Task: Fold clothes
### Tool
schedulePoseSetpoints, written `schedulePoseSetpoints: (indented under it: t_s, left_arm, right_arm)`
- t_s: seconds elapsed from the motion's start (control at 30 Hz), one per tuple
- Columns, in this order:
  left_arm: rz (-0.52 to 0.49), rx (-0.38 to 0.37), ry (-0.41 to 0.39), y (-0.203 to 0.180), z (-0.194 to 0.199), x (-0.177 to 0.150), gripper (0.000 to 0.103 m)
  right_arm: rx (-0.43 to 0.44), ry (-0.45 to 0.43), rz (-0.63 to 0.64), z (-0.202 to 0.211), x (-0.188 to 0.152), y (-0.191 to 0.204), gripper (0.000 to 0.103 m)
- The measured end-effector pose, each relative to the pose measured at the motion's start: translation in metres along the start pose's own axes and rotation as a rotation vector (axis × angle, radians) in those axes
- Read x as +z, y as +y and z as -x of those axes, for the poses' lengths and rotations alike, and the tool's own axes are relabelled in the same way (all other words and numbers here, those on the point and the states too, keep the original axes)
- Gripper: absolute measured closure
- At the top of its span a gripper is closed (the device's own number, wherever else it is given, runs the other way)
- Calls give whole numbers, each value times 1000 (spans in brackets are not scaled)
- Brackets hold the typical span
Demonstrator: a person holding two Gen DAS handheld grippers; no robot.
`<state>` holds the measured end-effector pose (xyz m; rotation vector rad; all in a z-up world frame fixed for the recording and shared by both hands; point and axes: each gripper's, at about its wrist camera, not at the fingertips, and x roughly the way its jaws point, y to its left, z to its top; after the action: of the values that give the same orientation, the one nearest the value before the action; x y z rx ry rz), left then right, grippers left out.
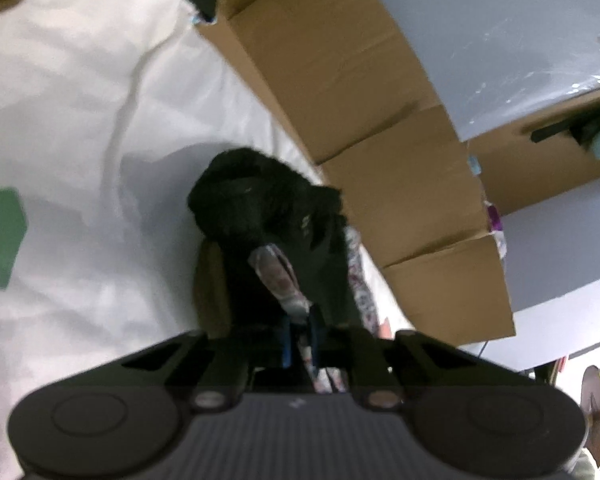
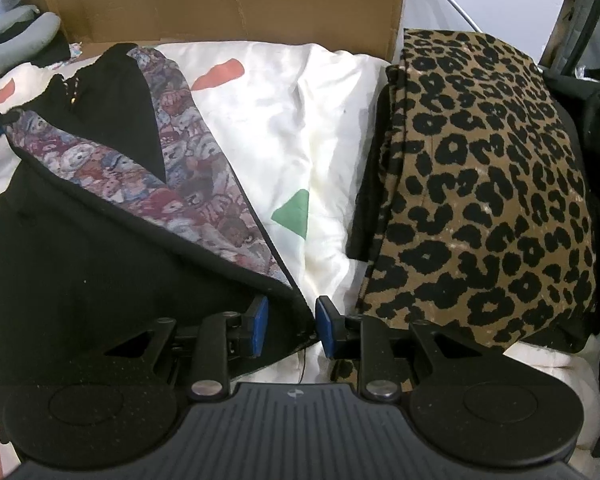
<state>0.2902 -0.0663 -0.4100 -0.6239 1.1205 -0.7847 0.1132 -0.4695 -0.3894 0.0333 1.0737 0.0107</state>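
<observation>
A black garment with a patterned teddy-bear lining (image 2: 100, 216) lies on the white bedspread (image 2: 300, 120), partly turned back. My right gripper (image 2: 290, 324) is open, its blue pads (image 2: 260, 320) either side of the garment's lower corner. In the left wrist view my left gripper (image 1: 300, 332) is shut on a fold of the same garment (image 1: 276, 268), black cloth and patterned lining bunched and lifted above the bedspread (image 1: 80, 120).
A folded leopard-print garment (image 2: 484, 184) lies on the right of the bed. A cardboard box (image 2: 236, 0) stands behind the bed and shows in the left wrist view (image 1: 380, 120). A grey neck pillow (image 2: 16, 40) lies far left.
</observation>
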Motion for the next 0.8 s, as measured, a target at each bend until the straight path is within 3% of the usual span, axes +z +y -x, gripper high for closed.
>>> schedulePoseSetpoints:
  t_s: [0.23,0.53,0.8]
  left_arm:
    - [-79,-7,7,-33,-4,14,98]
    - [-151,37,16,-69,-35,31,100]
    - [-310,190,53,-108,-86,46,100]
  right_arm:
    - [-3,10,-23,-10,-5,-5,73]
    - [21,-2,-59,-19,-8,-10,74]
    - [44,-9,-68,-21,-12,-15,74]
